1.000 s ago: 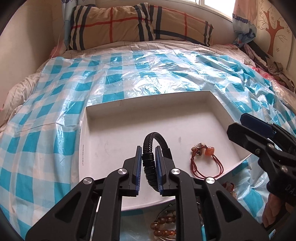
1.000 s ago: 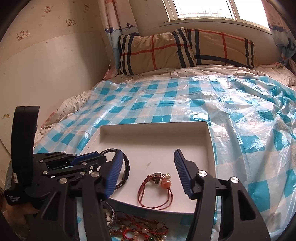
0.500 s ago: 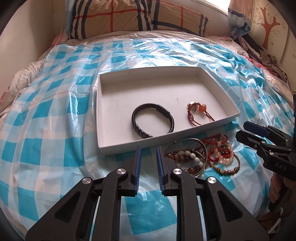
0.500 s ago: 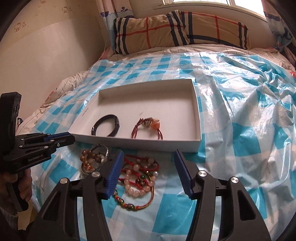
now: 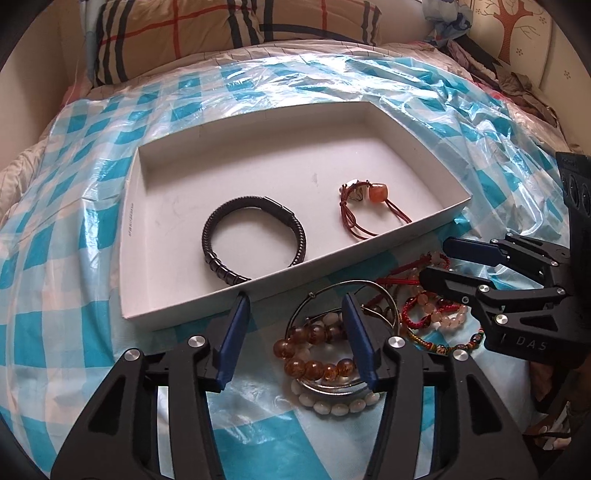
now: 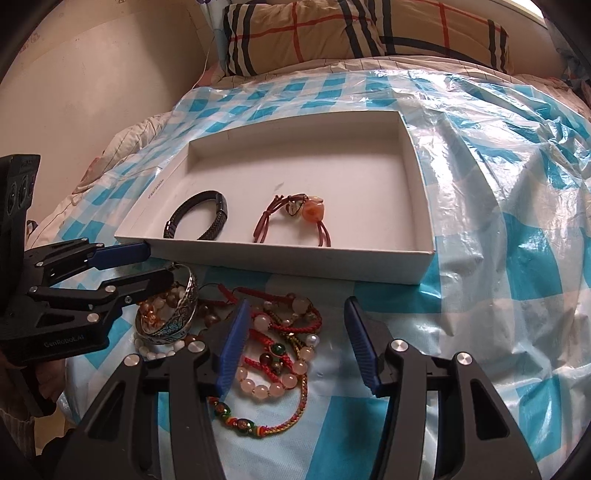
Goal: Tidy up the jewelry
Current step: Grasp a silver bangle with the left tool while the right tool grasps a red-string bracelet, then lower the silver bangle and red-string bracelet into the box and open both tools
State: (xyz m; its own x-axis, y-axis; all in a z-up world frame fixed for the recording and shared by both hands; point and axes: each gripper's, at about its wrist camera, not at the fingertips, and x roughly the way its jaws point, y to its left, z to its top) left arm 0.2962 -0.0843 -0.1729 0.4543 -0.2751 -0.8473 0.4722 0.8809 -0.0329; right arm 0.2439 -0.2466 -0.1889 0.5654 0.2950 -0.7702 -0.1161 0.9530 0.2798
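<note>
Bedroom scene. Bed (image 5: 74, 236) fills most of both views, covered w/ a crinkled blue-and-white checked plastic sheet (image 6: 517, 229) that catches glare. Under it, pale quilted bedding (image 5: 18, 170) shows at the left edge. At the head, tan plaid pillows (image 6: 362, 33) w/ red & navy stripes. Plain cream wall (image 6: 103, 70) on the left. Right side: wallpaper w/ brown tree motif (image 5: 513, 26), plus a heap of dark clothes (image 5: 517, 81). Daylight, bright.

Bed (image 5: 48, 162) under checked plastic sheet (image 5: 74, 258)
</note>
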